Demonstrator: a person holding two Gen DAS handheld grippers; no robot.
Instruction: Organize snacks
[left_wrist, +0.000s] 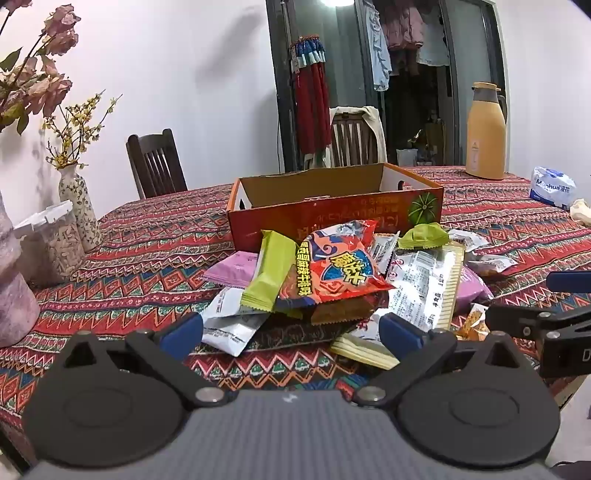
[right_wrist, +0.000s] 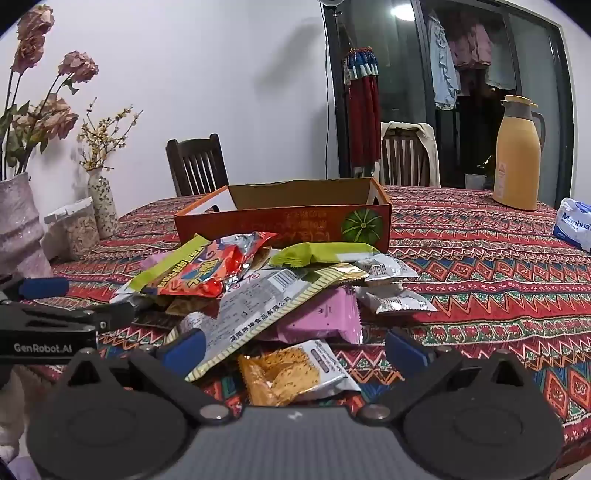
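One cardboard box stands open on the tabletop. Just in front of the box lies one heap of snack packets, perhaps a dozen; overlap hides the exact number. Both grippers, left gripper and right gripper, hover spread wide before the heap, gripping nothing. Behind the box stand two chairs; to its left, two vases; to its right, one jug.
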